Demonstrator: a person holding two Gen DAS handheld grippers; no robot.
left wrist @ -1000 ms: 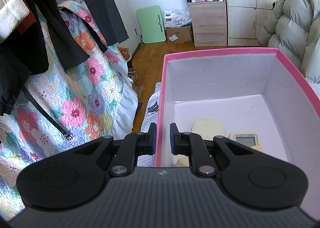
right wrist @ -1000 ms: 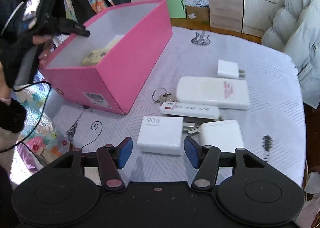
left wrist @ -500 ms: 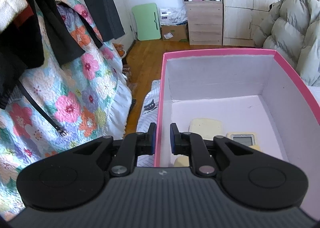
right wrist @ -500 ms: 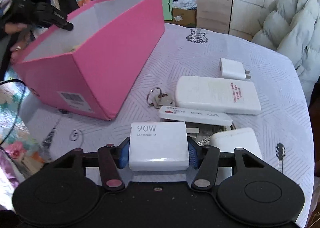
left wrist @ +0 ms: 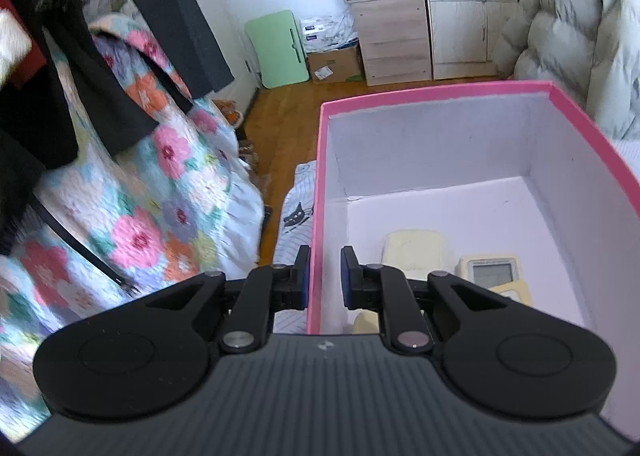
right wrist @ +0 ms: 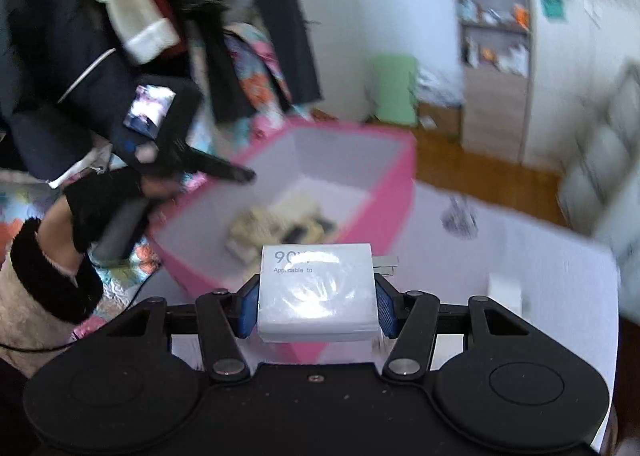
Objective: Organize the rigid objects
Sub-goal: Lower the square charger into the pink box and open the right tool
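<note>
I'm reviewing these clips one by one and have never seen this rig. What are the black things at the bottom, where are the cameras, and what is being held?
No robot: a person holds a two-finger gripper in each hand, each with a camera looking along its fingers. The left gripper pinches the side wall of the pink box, which already contains remote controls. The right gripper is clamped on a white 90W charger, raised near the box. The table wears a white cloth. The gloved left hand shows in the right view.
</note>
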